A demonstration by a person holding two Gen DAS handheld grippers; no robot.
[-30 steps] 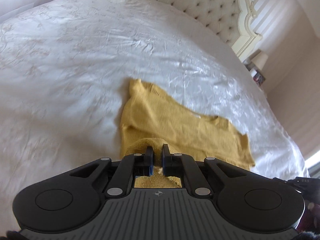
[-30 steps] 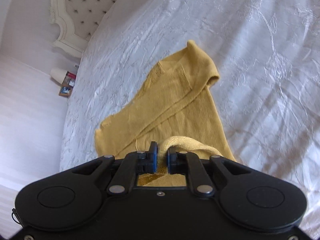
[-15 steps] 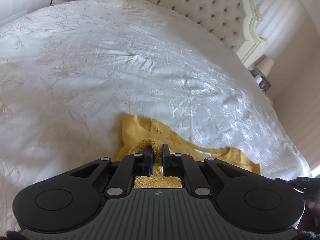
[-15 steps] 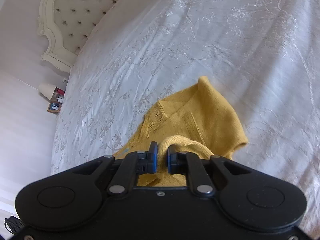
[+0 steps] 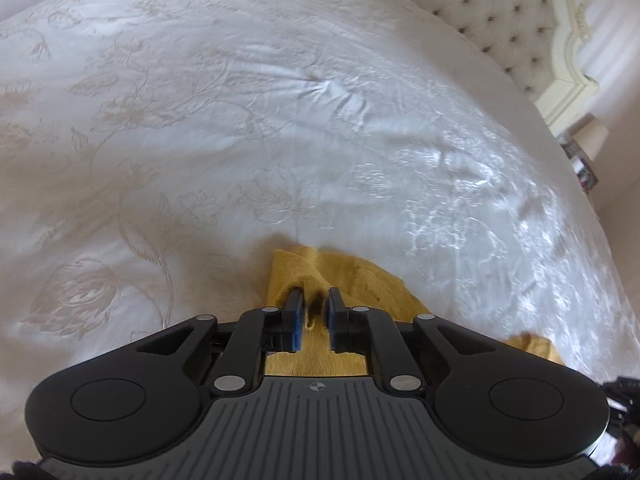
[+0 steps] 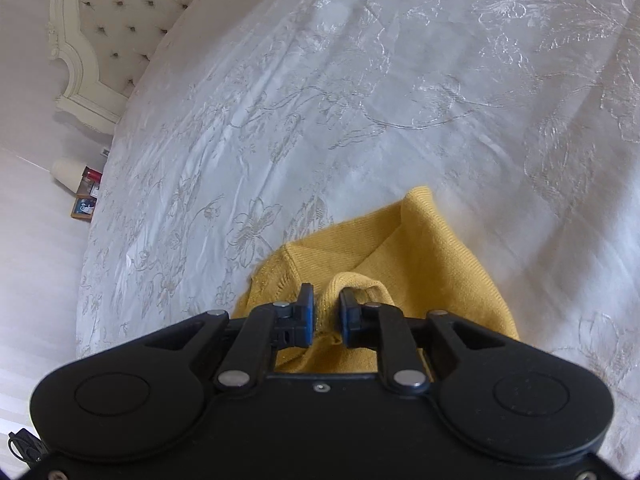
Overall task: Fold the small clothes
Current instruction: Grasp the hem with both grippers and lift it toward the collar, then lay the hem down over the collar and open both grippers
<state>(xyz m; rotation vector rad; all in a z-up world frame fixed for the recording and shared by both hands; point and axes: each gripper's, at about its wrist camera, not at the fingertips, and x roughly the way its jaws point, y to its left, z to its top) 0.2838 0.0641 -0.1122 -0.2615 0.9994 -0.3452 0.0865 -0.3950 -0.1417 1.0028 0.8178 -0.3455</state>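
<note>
Item: mustard-yellow knit garment (image 6: pixel 424 256), small, lying on a white embroidered bedspread (image 6: pixel 360 80) and doubled over itself, one folded corner peaking away from the right wrist camera. Ribbed edge bunched up between the right gripper's pads.

Left gripper (image 5: pixel 313 304): black body, blue pads, pointing steeply down at the bed. Jaws narrow and just been opening; a visible gap on either side of a thin ridge of yellow knit standing between the pads (image 5: pixel 295 320). Pads apart from the cloth on the left side; contact on the right side blurred, cannot tell for sure.

Right gripper (image 6: pixel 326 308): same build, also angled down. Jaws narrow and just been opening; a rounded hump of the garment's hem between them, filling most of the gap, pressure on it not clear.

Surroundings: tufted cream headboard (image 5: pixel 500 12) with carved frame at the bed's far end. Beside the bed, a white lampshade (image 6: pixel 66 172) and a small framed picture (image 6: pixel 83 208) near the floor line.
</note>
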